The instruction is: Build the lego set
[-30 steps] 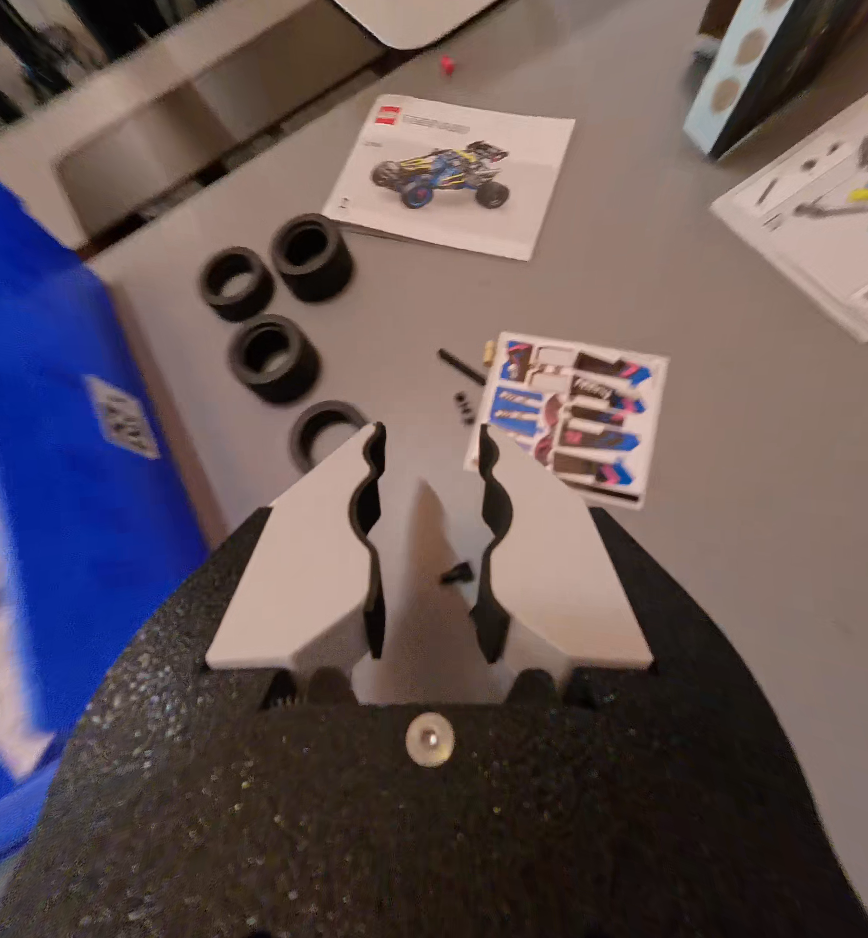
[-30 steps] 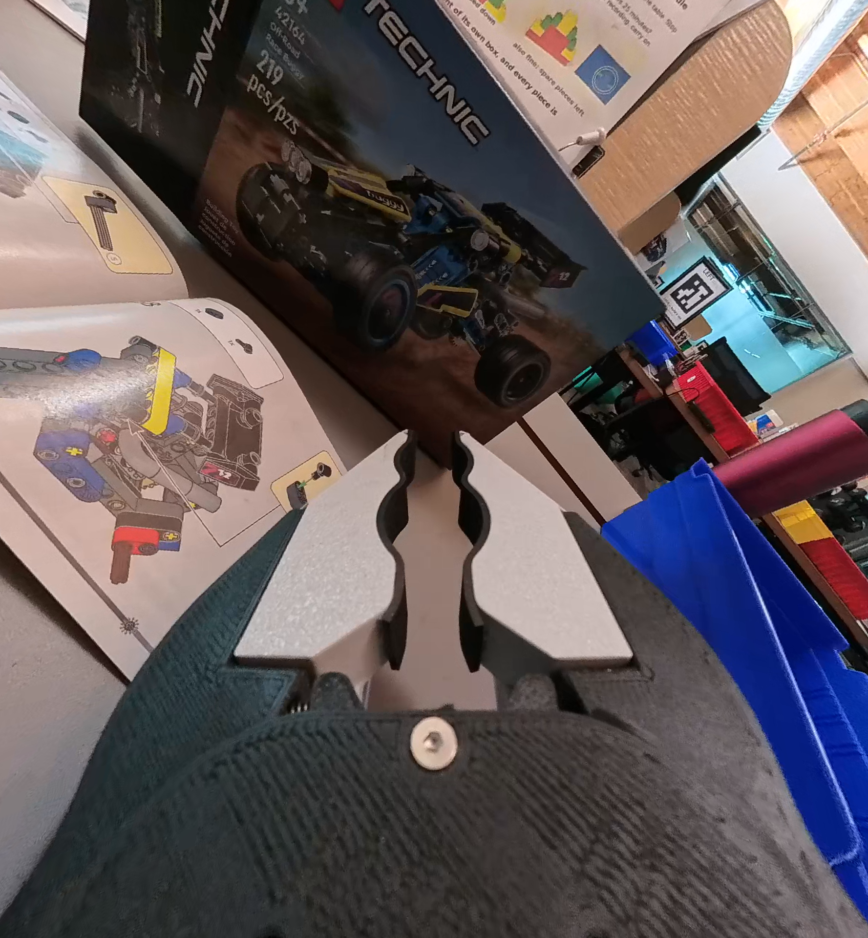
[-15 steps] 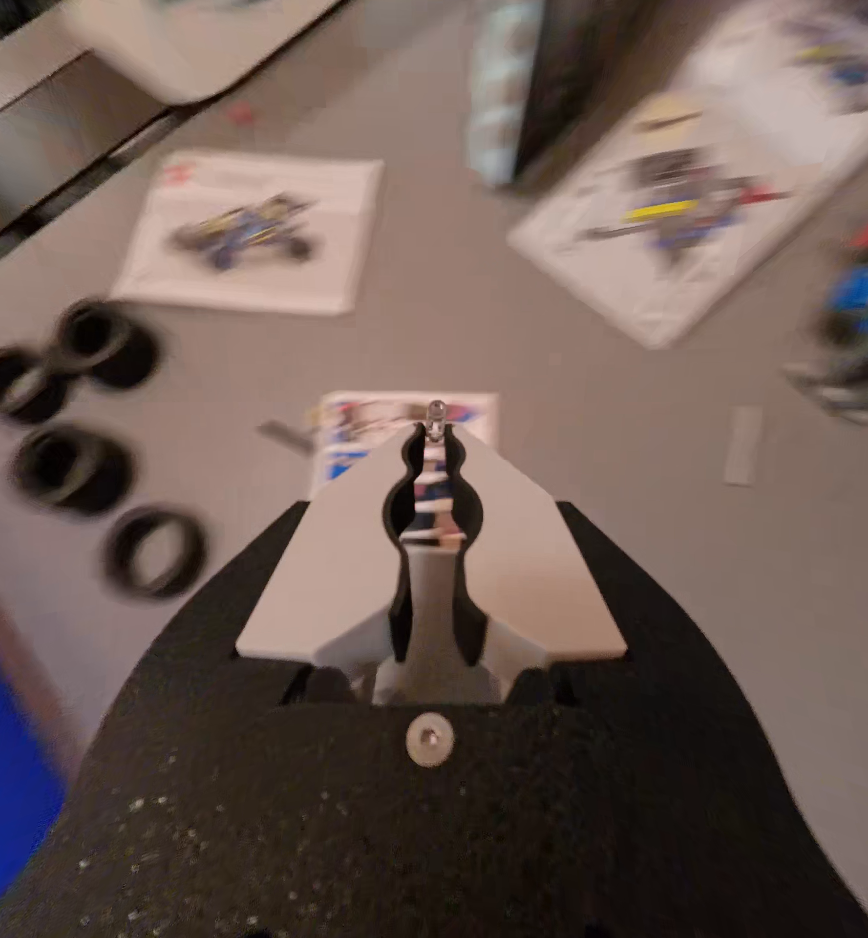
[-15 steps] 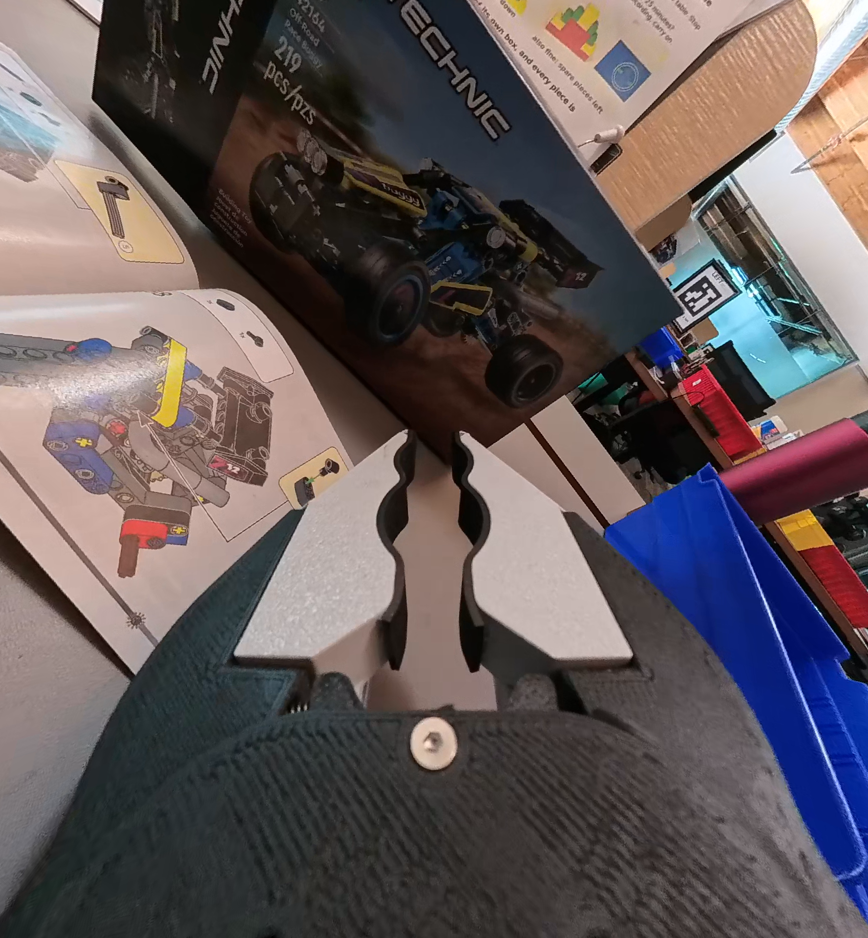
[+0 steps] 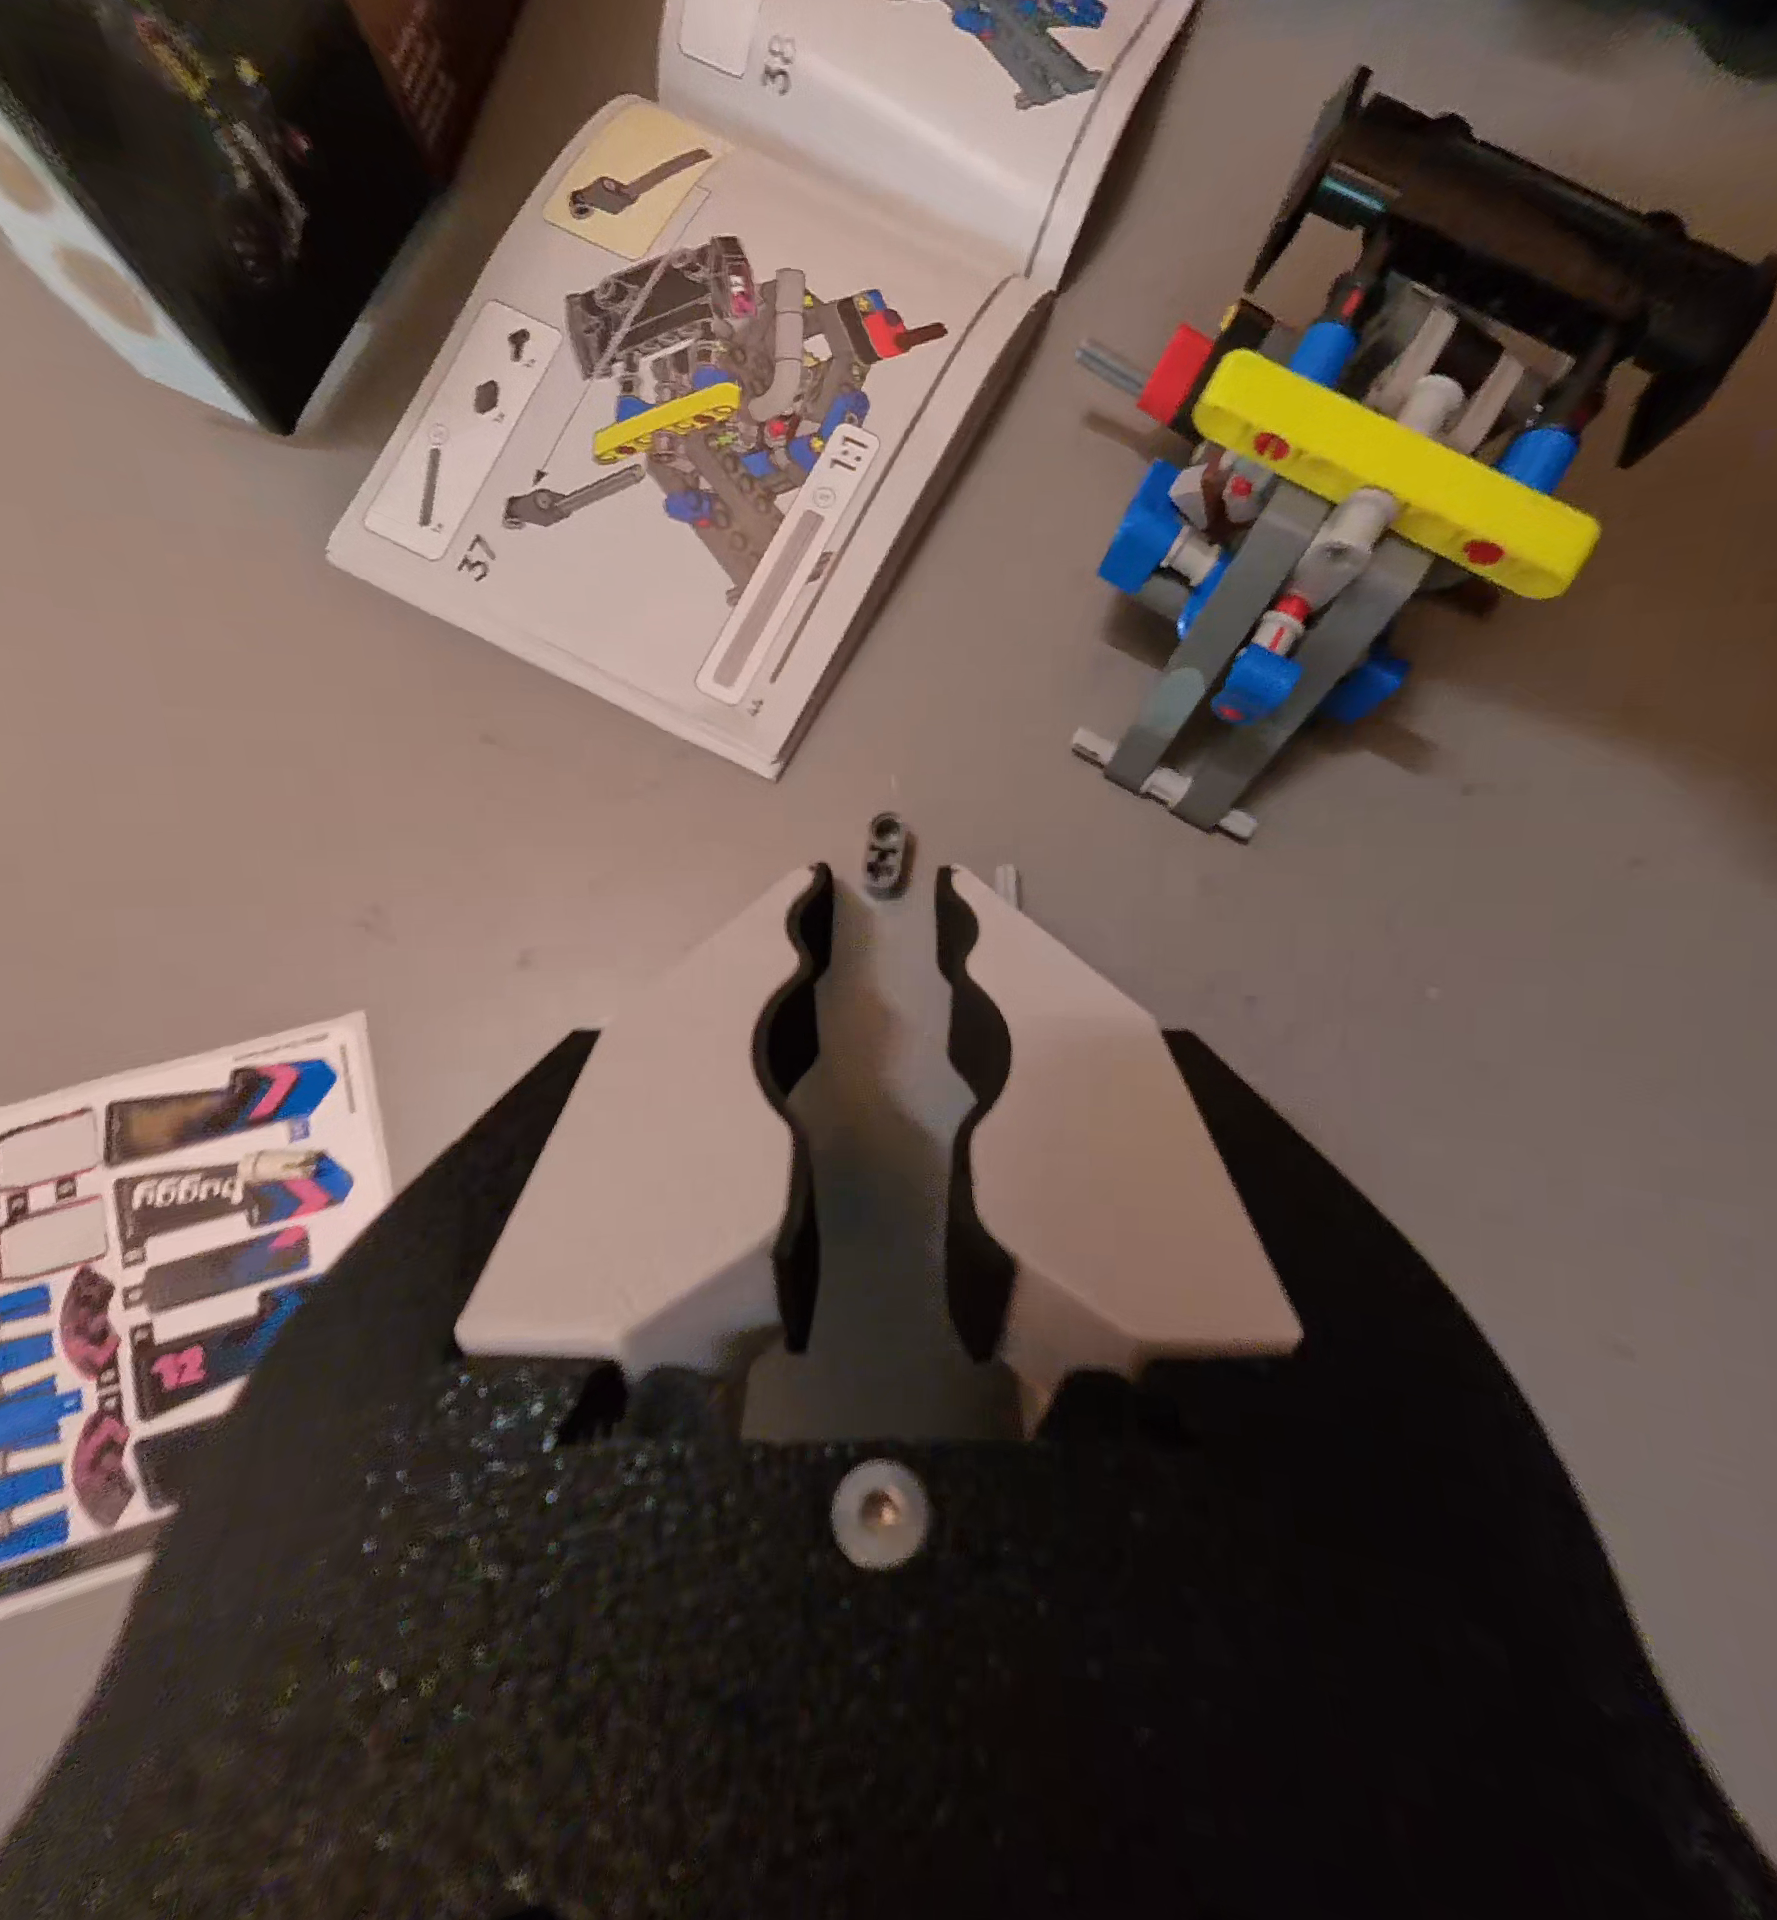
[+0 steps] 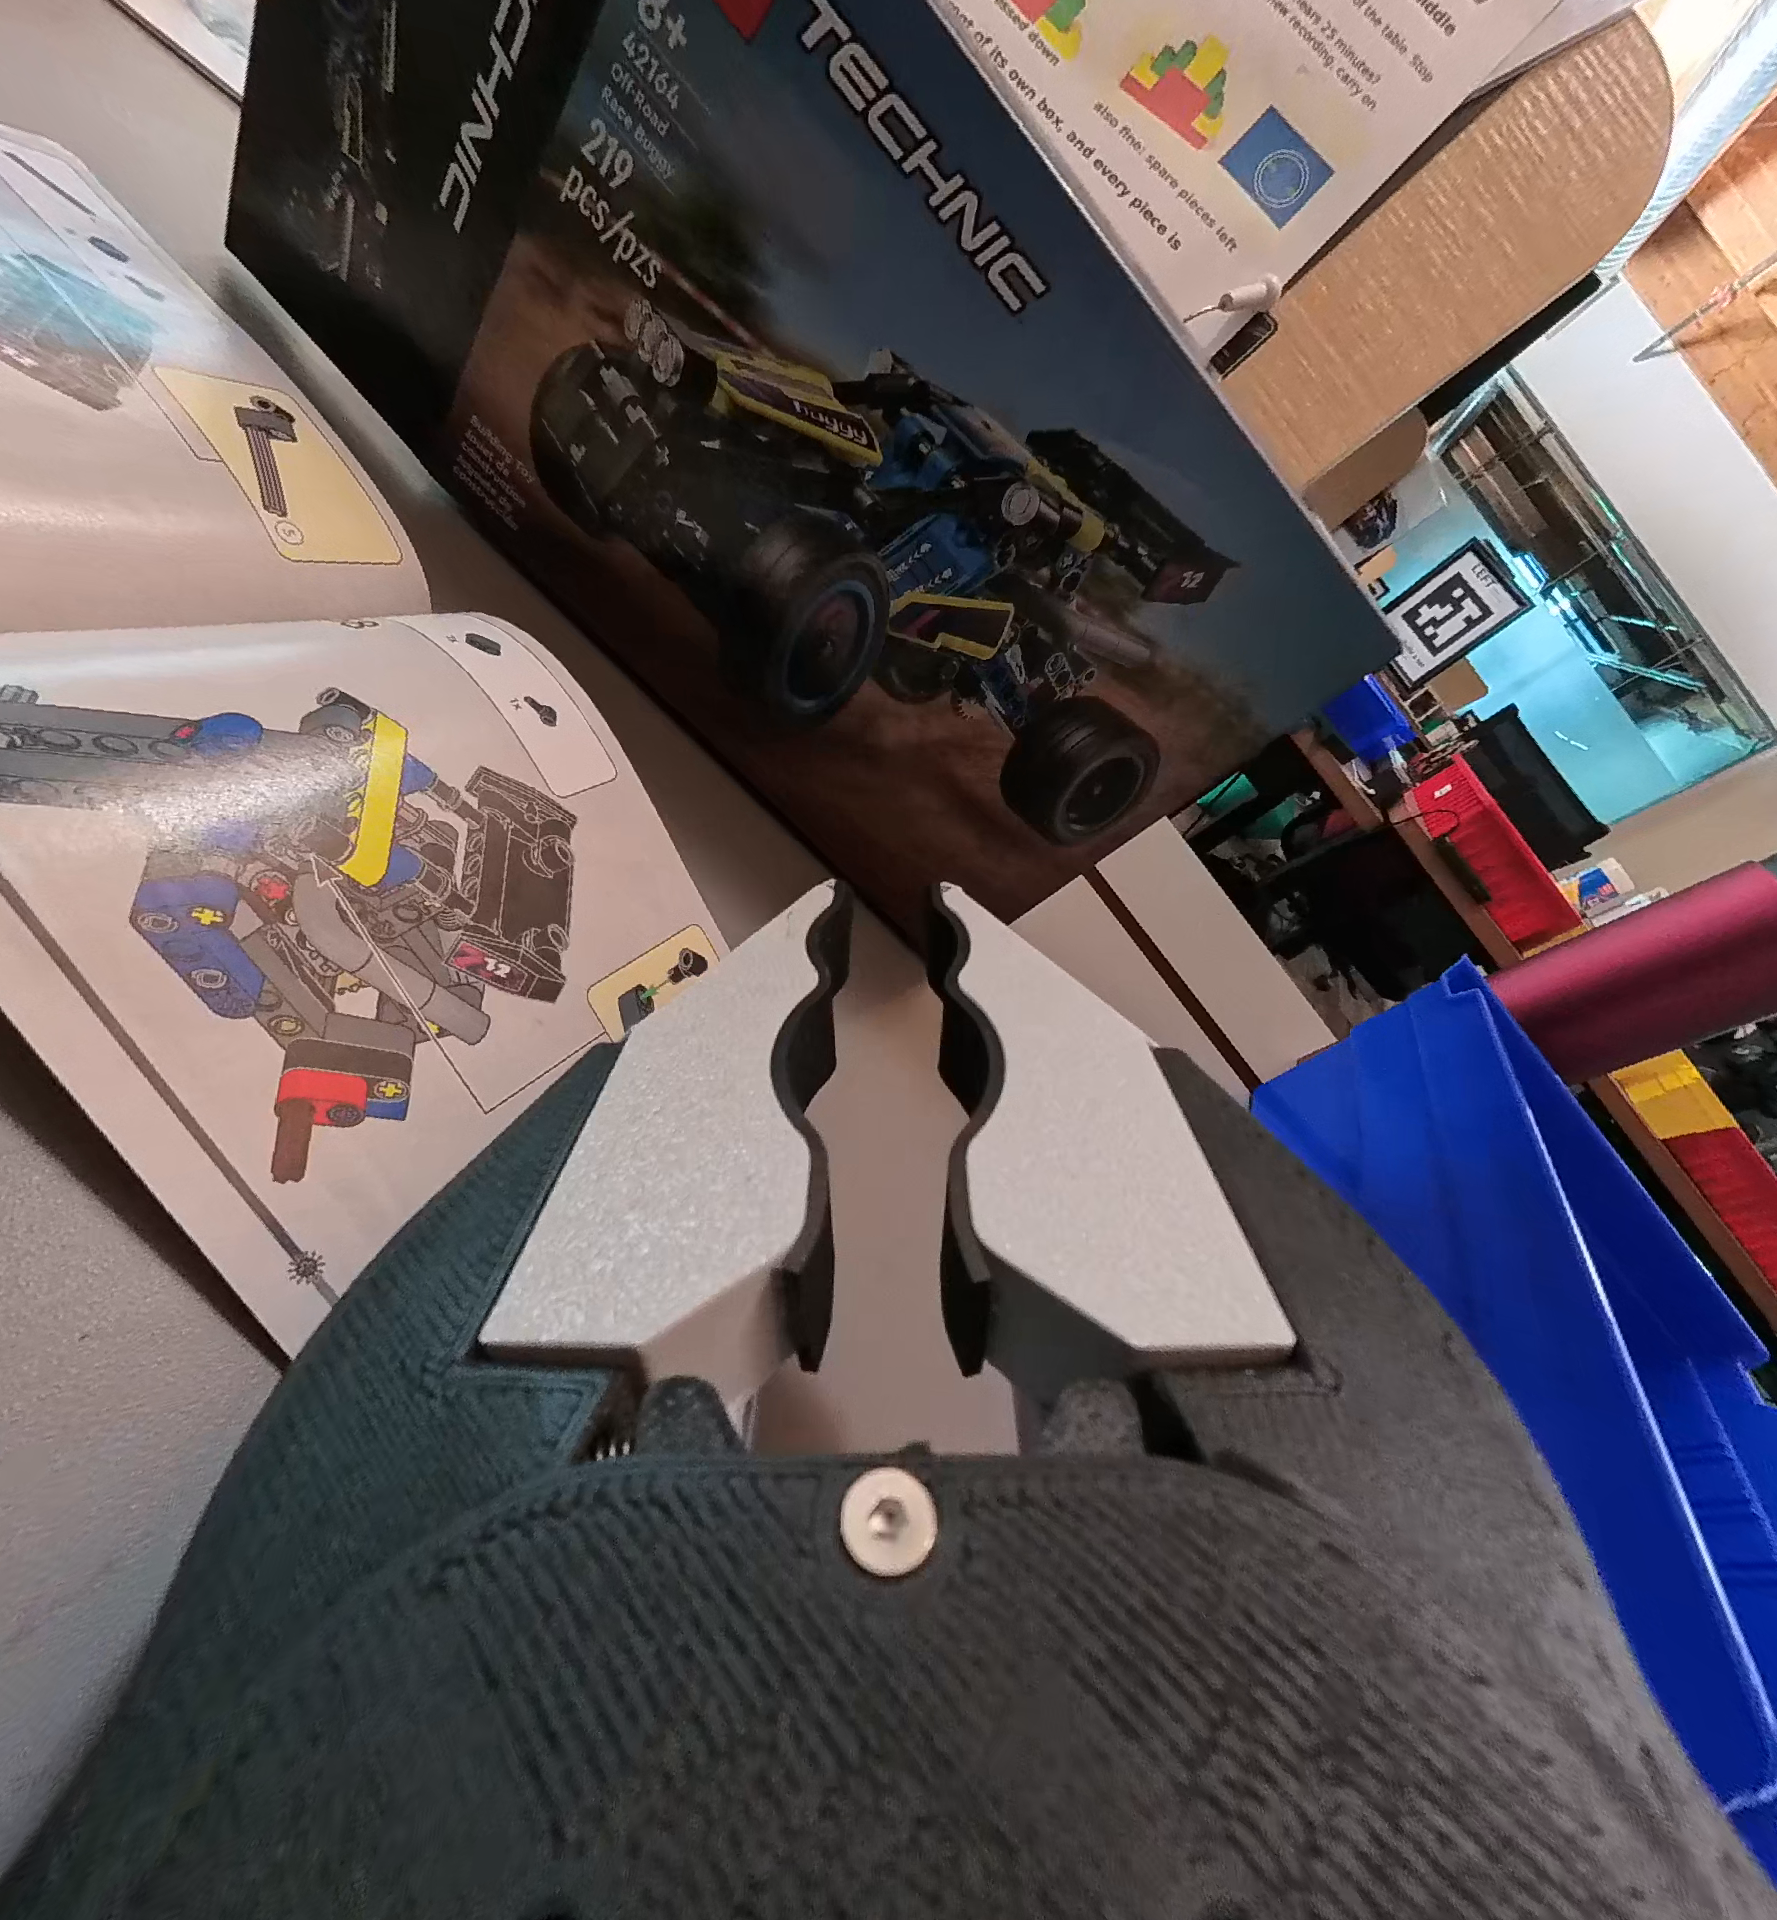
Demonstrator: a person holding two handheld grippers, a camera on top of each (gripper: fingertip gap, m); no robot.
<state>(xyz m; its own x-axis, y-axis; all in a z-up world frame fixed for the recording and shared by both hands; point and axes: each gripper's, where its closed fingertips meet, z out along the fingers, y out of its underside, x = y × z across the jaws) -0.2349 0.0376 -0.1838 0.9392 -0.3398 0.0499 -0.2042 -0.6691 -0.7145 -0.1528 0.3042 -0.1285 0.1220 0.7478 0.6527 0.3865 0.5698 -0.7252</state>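
The grey tabletop (image 5: 240, 790) carries several items around the left gripper (image 5: 882, 878). An open instruction booklet (image 5: 718, 436) lies ahead and to its left, and the dark set box (image 5: 167, 177) stands beyond that at the far left corner. A partly built model (image 5: 1383, 457), with a yellow beam across blue and grey parts and a black wing at the back, sits ahead to the right. A sticker sheet (image 5: 125, 1288) lies flat at the near left, partly covered by the gripper body.

A small dark grey two-hole connector (image 5: 886, 852) lies on the table just off the left fingertips, level with the gap between them. The jaws stand partly open, neither pad touches it, and nothing is gripped. A small pale piece (image 5: 1009, 881) shows beside the right fingertip. The left gripper points steeply down at the table.

The right gripper (image 6: 889, 899) lies low and tilted over the table, aimed at the lower edge of the set box (image 6: 863, 468). Its jaws are narrowly apart and bare. The open booklet (image 6: 240, 831) lies to its left, and a blue bin (image 6: 1549, 1299) stands close on its right.
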